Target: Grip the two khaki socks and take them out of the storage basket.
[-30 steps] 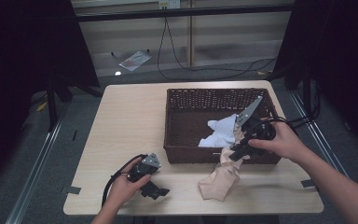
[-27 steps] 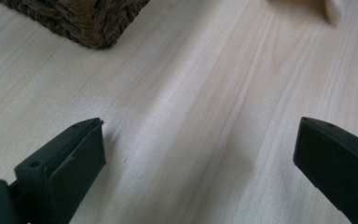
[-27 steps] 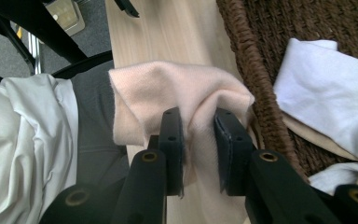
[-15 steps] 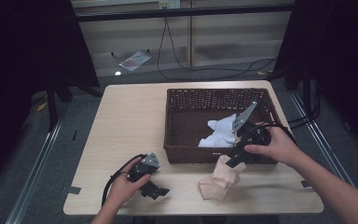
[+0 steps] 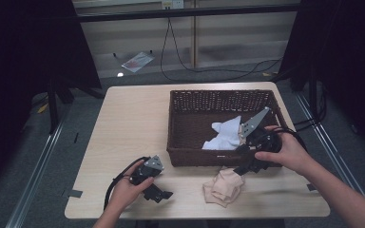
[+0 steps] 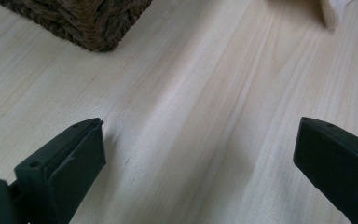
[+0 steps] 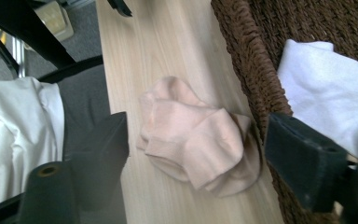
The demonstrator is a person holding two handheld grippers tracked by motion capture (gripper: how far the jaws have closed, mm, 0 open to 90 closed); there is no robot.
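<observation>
- Pale wood table (image 5: 123,123) is the biggest thing I've got, and its whole left half is bare, so there's plenty of room over there.
- Brown wicker basket (image 5: 180,123) sits on the right half, with a white cloth (image 5: 225,135) already lying inside near the front wall.
- Peach sock (image 5: 224,186) is crumpled on the table just outside that front wall, close to the near edge. Looks to me like I've just set it down or pulled it out.
- My right gripper (image 7: 196,135) hangs just above it; its jaws have just been opening and now stand wide, straddling the sock without pinching it.
- My left gripper (image 5: 158,194) rests on the table at the near left, jaws wide apart, nothing between them.
- Next move, I reckon: lift the right one clear and go back over the rim for the white cloth. Rim's tall and right beside the jaw, so up first, then across.
</observation>
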